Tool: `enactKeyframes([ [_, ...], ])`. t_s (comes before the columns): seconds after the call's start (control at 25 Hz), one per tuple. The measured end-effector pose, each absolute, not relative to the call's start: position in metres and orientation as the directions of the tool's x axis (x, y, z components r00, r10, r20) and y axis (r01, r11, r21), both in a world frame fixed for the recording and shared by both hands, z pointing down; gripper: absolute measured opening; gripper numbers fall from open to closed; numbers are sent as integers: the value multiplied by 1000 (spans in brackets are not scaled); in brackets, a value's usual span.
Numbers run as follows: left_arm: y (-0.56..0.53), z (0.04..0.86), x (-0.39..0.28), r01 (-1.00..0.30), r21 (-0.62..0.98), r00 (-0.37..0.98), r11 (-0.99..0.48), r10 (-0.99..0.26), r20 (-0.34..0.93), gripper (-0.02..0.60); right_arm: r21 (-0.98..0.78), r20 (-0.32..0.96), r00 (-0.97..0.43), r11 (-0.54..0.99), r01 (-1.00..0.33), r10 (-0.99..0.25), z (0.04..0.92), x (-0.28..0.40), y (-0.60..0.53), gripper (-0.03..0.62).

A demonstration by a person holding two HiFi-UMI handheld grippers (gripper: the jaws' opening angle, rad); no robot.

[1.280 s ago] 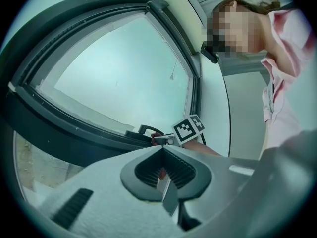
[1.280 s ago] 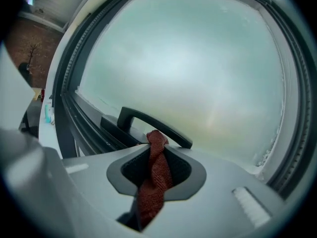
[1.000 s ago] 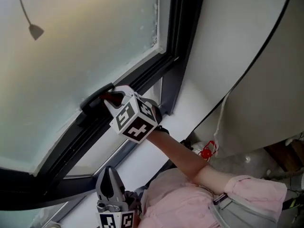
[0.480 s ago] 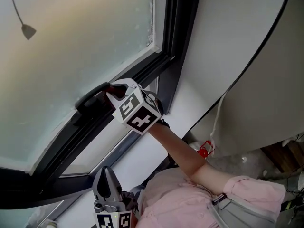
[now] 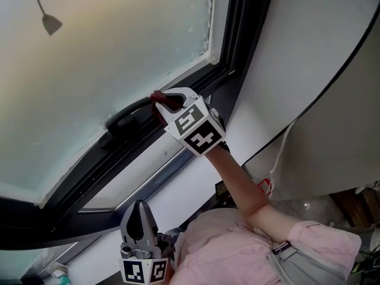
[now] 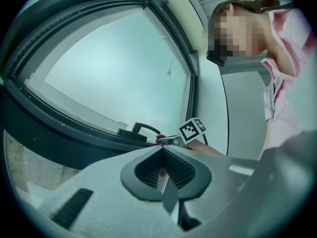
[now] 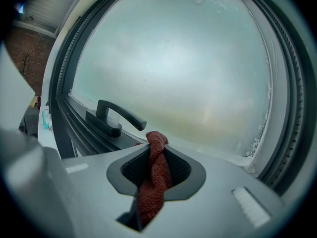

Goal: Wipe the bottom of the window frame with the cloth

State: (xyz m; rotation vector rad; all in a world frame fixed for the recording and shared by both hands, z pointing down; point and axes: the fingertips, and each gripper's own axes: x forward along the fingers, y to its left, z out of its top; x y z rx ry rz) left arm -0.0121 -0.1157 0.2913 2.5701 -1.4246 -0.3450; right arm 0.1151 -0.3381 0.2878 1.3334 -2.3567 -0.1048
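Observation:
My right gripper is shut on a red cloth, bunched between its jaws and poking out at the tip. The tip rests against the dark bottom rail of the window frame, just right of the black window handle. In the right gripper view the red cloth runs up between the jaws, with the handle to its upper left. My left gripper hangs low near my body, shut and holding nothing, pointing up at the frame. From it I see the right gripper's marker cube beside the handle.
Frosted glass fills the frame, with a pull cord weight hanging before it. The frame's right upright meets a white wall. A black cable crosses that wall. A small red object lies below.
My right gripper has slid to the right along the bottom rail with the cloth, from the handle's end to just past it. The left gripper has stayed low.

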Motion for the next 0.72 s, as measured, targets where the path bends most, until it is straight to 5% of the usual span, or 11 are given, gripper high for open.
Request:
enactKeyframes([
  [0.72, -103, 297, -6, -865, 234, 438, -445, -895, -82, 0, 261, 326, -493, 578, -773, -807, 286, 140, -350, 64],
])
